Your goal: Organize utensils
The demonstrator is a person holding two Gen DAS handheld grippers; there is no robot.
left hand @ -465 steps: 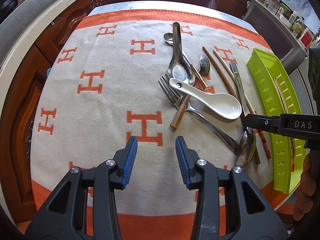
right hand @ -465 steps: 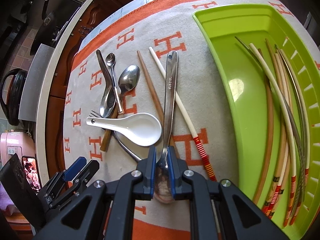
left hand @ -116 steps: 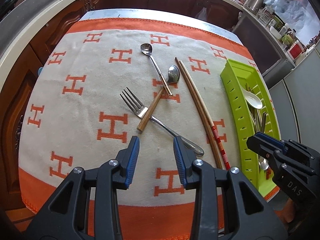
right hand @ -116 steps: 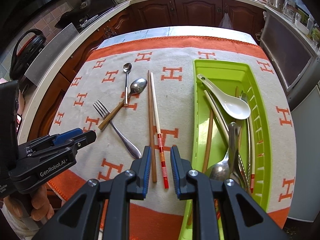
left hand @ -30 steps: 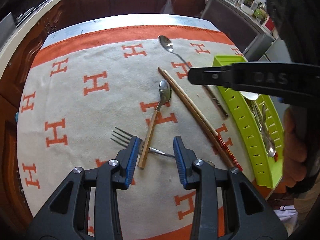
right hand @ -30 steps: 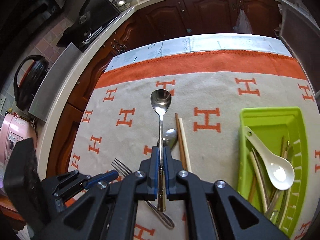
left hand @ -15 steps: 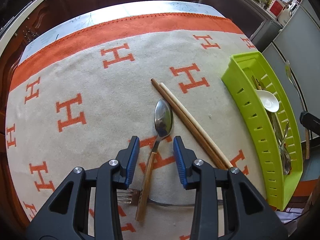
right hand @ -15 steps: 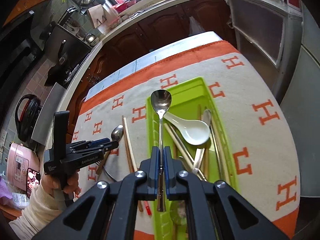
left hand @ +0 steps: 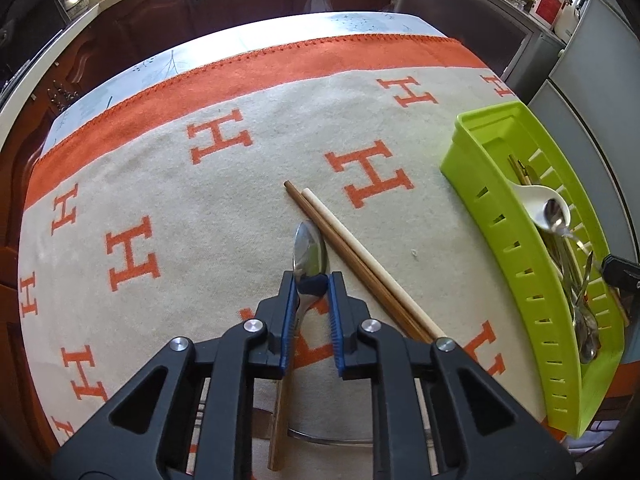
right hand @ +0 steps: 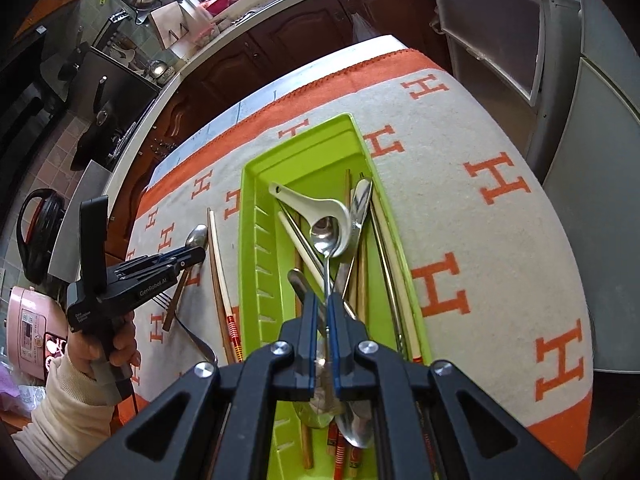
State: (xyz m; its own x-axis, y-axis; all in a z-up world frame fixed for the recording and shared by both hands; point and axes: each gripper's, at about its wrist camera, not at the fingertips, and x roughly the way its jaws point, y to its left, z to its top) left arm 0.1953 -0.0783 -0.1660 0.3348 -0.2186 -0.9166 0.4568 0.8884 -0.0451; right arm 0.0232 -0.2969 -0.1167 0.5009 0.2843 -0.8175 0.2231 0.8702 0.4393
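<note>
My left gripper [left hand: 313, 282] points down at a wooden-handled spoon [left hand: 310, 250] lying on the blanket. Its jaws are closing, and the pads touch both edges of the bowl's narrow end. A pair of chopsticks [left hand: 360, 252] lies just right of it. A fork [right hand: 192, 332] crosses under the spoon's handle. My right gripper [right hand: 322, 304] is shut on the handle of a small steel spoon [right hand: 326, 236], held over the green tray [right hand: 256, 240]. That spoon's bowl hangs above a white ceramic spoon [right hand: 304, 202] in the tray.
The tray [left hand: 520, 248] holds several chopsticks and metal utensils. The cream and orange blanket [left hand: 240, 208] covers the table up to its far edge. A person's hand [right hand: 116, 340] holds the left gripper. Dark cabinets and a steel counter ring the table.
My left gripper came down onto the wooden-handled spoon and its jaws narrowed around it. My right gripper carried the steel spoon from over the blanket to over the tray and sank toward the white spoon.
</note>
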